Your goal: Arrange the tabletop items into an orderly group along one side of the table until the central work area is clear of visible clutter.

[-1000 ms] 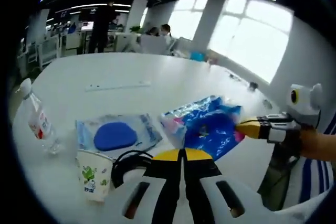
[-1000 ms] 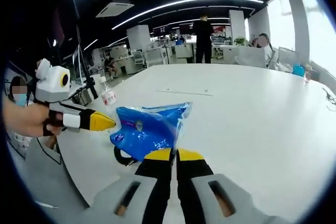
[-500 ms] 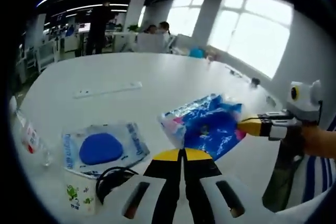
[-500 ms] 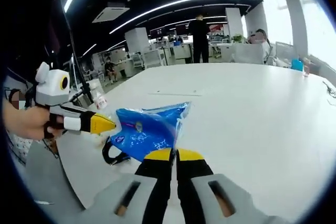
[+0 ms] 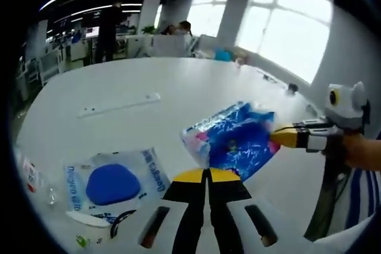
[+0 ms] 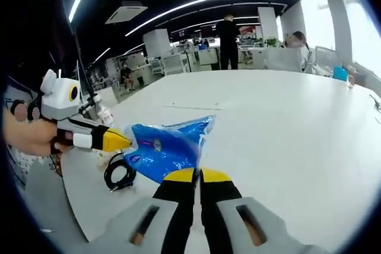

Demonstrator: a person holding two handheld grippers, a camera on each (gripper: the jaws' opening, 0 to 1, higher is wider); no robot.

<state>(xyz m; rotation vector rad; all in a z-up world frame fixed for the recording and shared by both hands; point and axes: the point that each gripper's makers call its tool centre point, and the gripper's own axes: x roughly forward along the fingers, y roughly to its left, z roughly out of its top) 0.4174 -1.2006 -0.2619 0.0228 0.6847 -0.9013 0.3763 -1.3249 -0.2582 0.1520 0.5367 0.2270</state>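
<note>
Left gripper view: the left tool (image 5: 208,175) has its jaws closed, holding nothing, just below one blue packet (image 5: 234,140); the right tool (image 5: 284,137) pinches that packet's far edge. One blue pad pouch (image 5: 113,181) lies left of it on the white bench (image 5: 137,81).

Right gripper view: the right tool (image 6: 197,175) is clamped on the blue packet (image 6: 166,148), a coiled black cable (image 6: 119,174) beside it, open office behind.

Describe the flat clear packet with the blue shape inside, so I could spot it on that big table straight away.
Start at the large white oval table and come to its near edge in the left gripper view. The flat clear plastic packet with a dark blue rounded pad inside lies there, left of the crinkly bright blue plastic bag. Unlike that raised bag, it lies flat, with blue lettering along its edges.
</note>
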